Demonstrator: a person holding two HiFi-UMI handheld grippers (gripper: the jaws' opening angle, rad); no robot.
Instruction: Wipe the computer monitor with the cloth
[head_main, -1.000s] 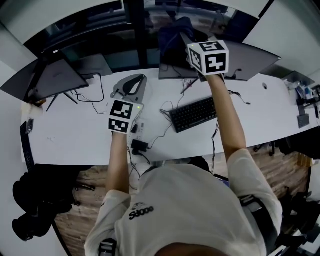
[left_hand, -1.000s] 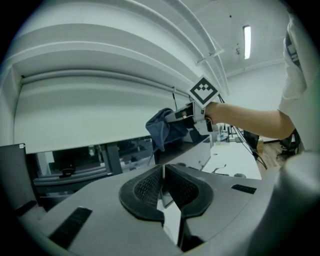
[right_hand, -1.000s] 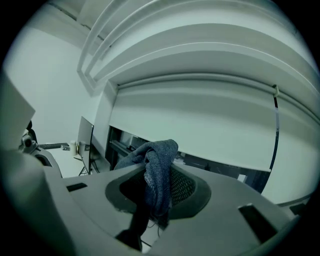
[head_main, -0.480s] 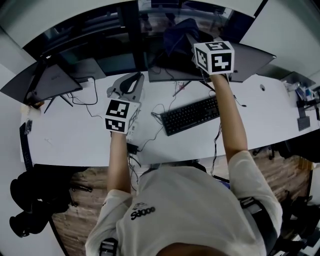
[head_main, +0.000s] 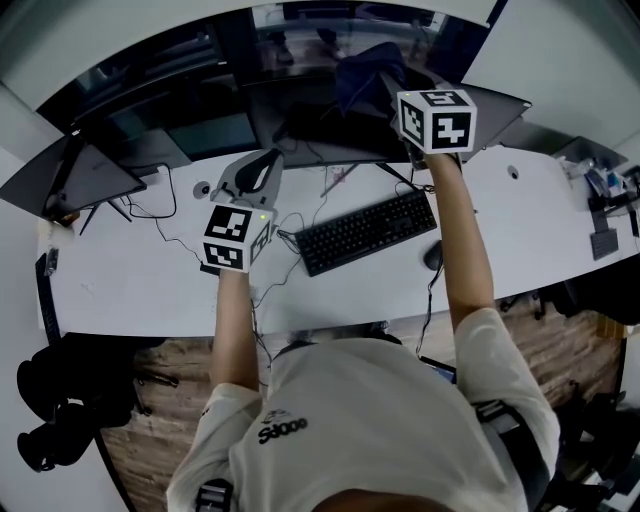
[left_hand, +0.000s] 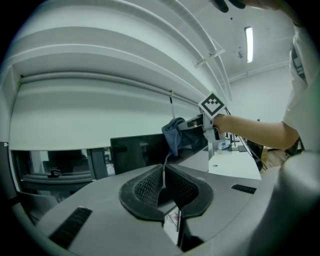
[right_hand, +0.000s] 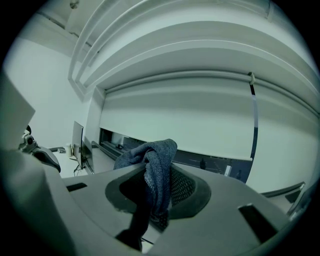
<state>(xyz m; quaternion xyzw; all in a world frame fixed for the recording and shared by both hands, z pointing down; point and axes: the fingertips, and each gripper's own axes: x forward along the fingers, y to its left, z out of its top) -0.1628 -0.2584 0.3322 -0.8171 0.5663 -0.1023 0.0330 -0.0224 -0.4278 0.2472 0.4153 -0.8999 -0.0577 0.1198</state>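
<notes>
Clearly the cloth (head_main: 362, 68) is bunched high at the far top edge of the monitor (head_main: 320, 125), toward its right end. It is pinched in the right gripper (right_hand: 157, 172), whose jaws are closed tight on a thick fold, with loose ends spilling above and below.

The main risk, as I judge it, is that only a wad is held. Dragging it across the screen could pull the fabric out of the jaws, or let a hard jaw edge scrape the panel instead of the cloth. Pressing hard so high up could also tip the monitor backward.

The left gripper (left_hand: 164, 175) hovers nearer, over the desk (head_main: 130, 280) to the left of the keyboard (head_main: 365, 232). Its jaws are pressed together on nothing, so it is not steadying the monitor. Loose cables (head_main: 300, 205) lie under both arms and could snag.
</notes>
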